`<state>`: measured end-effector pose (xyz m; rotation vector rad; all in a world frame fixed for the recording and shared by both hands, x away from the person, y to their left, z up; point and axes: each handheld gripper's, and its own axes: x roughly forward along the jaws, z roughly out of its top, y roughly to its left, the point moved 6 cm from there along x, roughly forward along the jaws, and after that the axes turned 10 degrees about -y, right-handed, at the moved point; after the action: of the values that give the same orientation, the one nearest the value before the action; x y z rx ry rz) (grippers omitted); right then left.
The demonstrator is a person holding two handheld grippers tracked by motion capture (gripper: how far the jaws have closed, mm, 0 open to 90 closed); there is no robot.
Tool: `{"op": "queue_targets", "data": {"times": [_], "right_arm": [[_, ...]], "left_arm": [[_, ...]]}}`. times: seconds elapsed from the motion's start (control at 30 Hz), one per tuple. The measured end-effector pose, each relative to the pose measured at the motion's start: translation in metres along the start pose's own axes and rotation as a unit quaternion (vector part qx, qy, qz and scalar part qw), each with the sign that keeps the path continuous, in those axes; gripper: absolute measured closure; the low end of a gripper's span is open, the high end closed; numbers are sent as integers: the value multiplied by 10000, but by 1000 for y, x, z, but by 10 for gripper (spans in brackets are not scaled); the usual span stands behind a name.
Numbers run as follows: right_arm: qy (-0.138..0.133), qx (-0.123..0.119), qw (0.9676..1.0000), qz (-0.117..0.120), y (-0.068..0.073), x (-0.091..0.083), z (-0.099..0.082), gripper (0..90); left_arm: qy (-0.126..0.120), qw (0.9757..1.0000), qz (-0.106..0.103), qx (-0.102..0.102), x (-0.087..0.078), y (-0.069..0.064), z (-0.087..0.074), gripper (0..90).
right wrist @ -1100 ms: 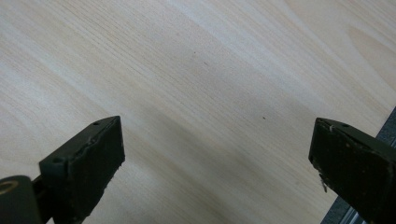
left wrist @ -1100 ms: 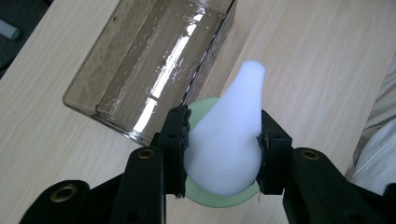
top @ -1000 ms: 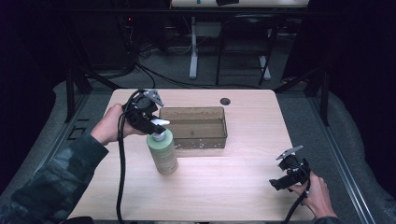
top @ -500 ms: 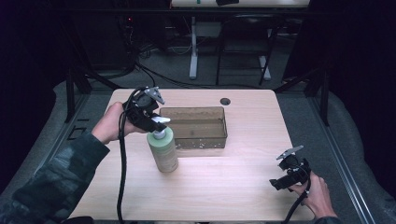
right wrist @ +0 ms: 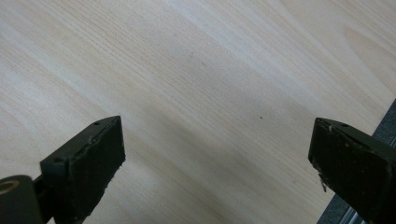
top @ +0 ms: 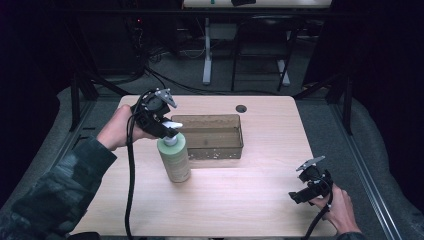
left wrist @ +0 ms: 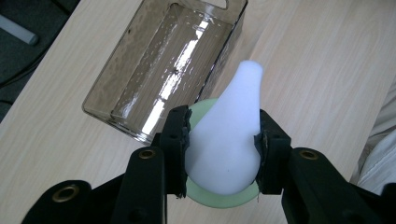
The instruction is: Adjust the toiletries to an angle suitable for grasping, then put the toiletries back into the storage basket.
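High view: your left gripper (top: 167,131) clamps the white pump head (left wrist: 229,135) of the green soap bottle (top: 174,159), upright on the counter (top: 240,200) beside the clear bin (top: 210,136). Grasp made; placing remains. Right gripper (top: 306,189) idle, jaws wide.

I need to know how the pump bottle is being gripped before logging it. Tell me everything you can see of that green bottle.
The green bottle is pale green, opaque, plastic-looking, with a white pump head whose spout tapers forward. It stands upright on the table, just in front of the clear bin; whether they touch is unclear. The left hand-held gripper is shut on the pump head, a pad against either side.
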<state>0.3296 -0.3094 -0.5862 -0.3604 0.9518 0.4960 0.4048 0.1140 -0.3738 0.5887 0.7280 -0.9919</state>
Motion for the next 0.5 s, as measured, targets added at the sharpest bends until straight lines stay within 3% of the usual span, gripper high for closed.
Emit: {"op": "queue_targets", "data": {"times": [0.5], "right_arm": [[19,18,10000,14,1,0,-3,31]], "left_arm": [[-16,9999,6,100,-13,0,11,629]]}}
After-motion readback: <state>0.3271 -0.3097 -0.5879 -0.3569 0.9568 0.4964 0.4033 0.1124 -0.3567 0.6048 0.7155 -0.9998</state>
